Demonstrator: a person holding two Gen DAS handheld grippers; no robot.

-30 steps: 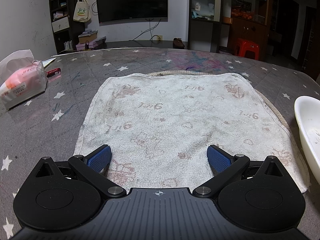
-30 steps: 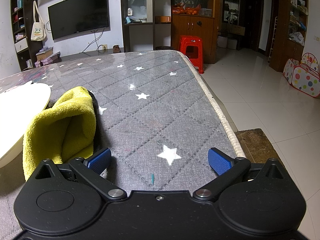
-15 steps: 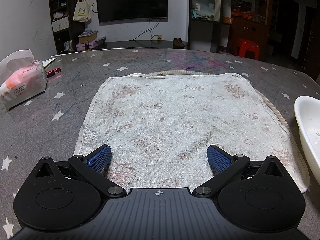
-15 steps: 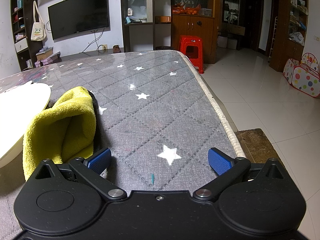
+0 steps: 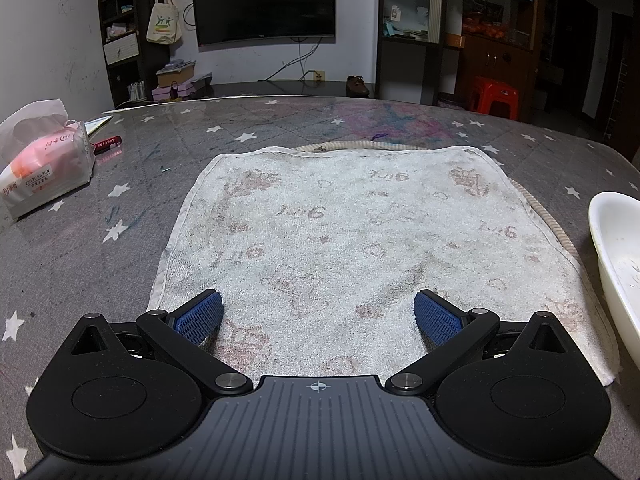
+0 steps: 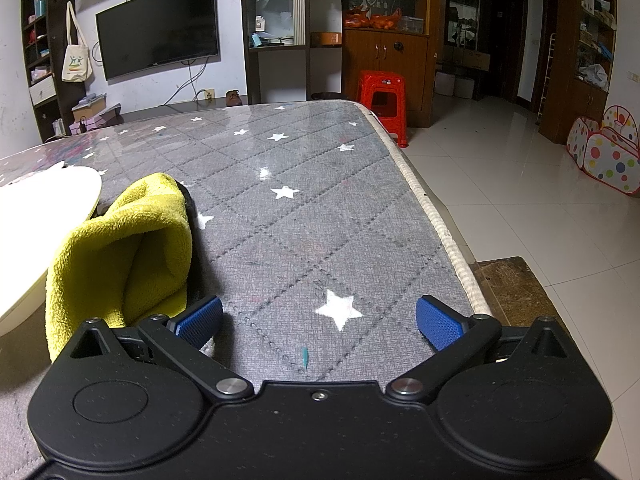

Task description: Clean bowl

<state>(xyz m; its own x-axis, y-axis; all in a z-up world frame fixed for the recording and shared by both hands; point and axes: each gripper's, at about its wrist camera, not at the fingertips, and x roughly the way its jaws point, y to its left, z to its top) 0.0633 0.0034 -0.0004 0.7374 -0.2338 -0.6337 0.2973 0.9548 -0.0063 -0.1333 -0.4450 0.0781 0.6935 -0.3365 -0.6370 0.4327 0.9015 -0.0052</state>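
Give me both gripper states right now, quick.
Left gripper: open, empty, over the white towel.
Right gripper: open, empty, beside the yellow cloth.

Grey quilted table cover (image 5: 132, 184) with white stars, and the things lying on it.

A white stained towel (image 5: 360, 248) lies flat in the middle, over a striped cloth whose edge shows behind it and at its right side. At the far left is a pack of tissues (image 5: 44, 168) with a red pen (image 5: 106, 143) near it. To the right of the towel stands a white bowl (image 5: 616, 256) (only partly visible), and a yellow cloth (image 6: 124, 248) lies against the bowl's other side.
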